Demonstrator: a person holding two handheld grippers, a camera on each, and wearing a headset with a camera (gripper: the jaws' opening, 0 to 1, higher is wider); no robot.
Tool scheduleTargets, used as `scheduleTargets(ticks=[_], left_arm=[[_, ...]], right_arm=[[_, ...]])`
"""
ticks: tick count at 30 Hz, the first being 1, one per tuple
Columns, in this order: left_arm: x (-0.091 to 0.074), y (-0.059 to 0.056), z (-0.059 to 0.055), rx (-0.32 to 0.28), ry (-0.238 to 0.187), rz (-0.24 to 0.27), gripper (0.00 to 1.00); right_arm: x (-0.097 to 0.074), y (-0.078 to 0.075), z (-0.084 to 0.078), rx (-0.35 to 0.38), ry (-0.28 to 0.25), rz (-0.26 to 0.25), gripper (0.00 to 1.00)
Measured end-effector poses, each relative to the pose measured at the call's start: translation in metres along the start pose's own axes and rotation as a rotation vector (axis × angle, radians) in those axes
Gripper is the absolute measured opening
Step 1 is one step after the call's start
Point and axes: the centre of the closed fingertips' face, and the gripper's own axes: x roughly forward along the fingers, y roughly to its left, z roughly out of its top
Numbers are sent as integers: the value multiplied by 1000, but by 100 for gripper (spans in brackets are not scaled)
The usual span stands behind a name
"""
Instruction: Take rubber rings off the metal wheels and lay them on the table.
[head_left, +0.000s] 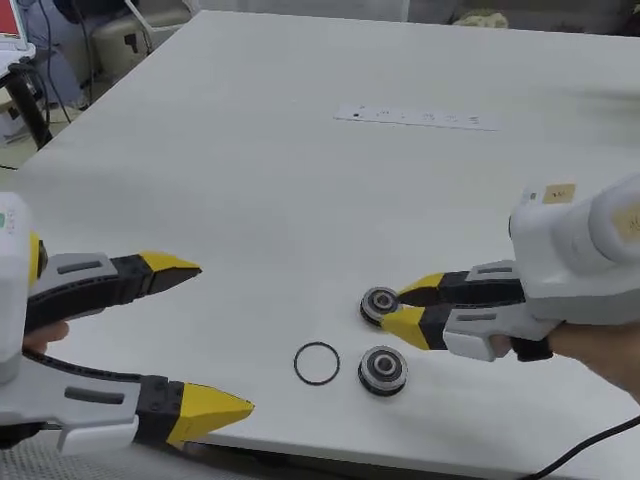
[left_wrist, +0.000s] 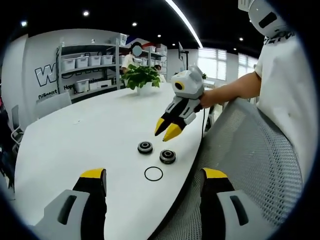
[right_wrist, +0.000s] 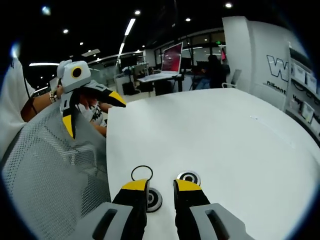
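Observation:
Two metal wheels with dark rims lie on the white table: one farther back, one nearer the front edge. A loose black rubber ring lies flat to the left of the nearer wheel. My right gripper is open only by a narrow gap, its yellow tips right beside the farther wheel and holding nothing. In the right gripper view both wheels lie just past the jaws, the ring beyond. My left gripper hangs wide open at the left, apart from everything.
A pale printed strip lies far back on the table. The table's front edge runs just below the nearer wheel. A grey mesh chair stands at that edge. A black cable trails at the lower right.

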Motion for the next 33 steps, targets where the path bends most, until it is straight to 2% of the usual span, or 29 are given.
scheduleTargets(ticks=[3, 4, 7, 10, 13, 15, 19, 26, 30, 32, 33], left_arm=[[2, -4, 8, 14, -12, -24, 77], [4, -4, 14, 13, -23, -31, 78], [11, -5, 27, 37, -35, -46, 79], [16, -8, 37, 84, -23, -68, 78], [23, -16, 53, 129, -38, -115, 78], [29, -20, 64, 153, -47, -140, 78], [42, -25, 78, 203, -70, -170, 78], [74, -27, 81, 260, -52, -215, 75], [94, -31, 73, 300, -27, -255, 72], [102, -30, 70, 295, -31, -261, 70], [108, -29, 69, 262, -48, -265, 69]], right_arm=[[1, 4, -9, -4, 31, 31, 17], [2, 5, -14, -14, 45, 43, 18], [5, 7, -22, -79, 75, 59, 19], [5, 10, -24, -67, 76, 81, 23], [6, 11, -29, -56, 85, 98, 26], [7, 11, -34, -51, 107, 101, 26], [7, 12, -37, -51, 110, 105, 24], [10, 14, -50, -46, 149, 130, 27], [12, 15, -54, -49, 161, 137, 27], [12, 16, -54, -53, 162, 139, 27], [12, 17, -54, -54, 165, 141, 27]])
